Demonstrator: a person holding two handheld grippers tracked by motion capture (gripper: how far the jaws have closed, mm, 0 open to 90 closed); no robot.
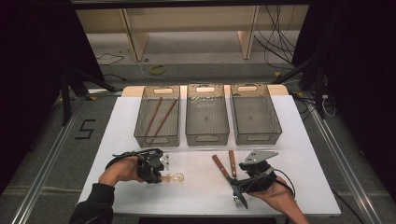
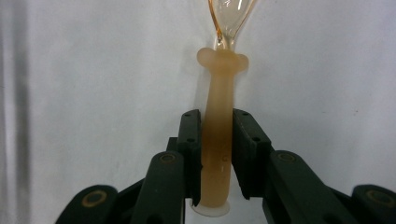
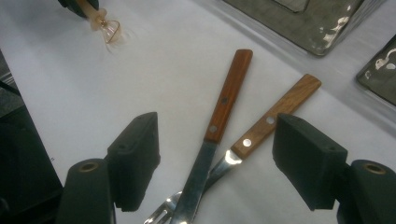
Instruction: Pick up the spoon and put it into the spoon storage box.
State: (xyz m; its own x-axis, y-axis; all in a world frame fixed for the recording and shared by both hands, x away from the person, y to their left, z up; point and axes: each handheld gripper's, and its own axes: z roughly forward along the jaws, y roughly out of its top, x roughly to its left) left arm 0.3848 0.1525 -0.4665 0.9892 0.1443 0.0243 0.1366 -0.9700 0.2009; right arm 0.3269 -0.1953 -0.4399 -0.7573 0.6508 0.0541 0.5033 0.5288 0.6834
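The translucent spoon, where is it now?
The translucent spoon lies on the white table at the front left in the high view, its handle clamped in the left gripper.

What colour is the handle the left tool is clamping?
Translucent pale orange spoon handle, clearest in the left gripper view.

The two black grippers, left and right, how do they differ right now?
The left gripper is shut on the translucent amber plastic spoon, clamping its handle; the right gripper is open and holds nothing. The left one has a single utensil between its jaws; the right one straddles the crossed wooden-handled knife and wooden-handled fork. Both sit low over the white table.
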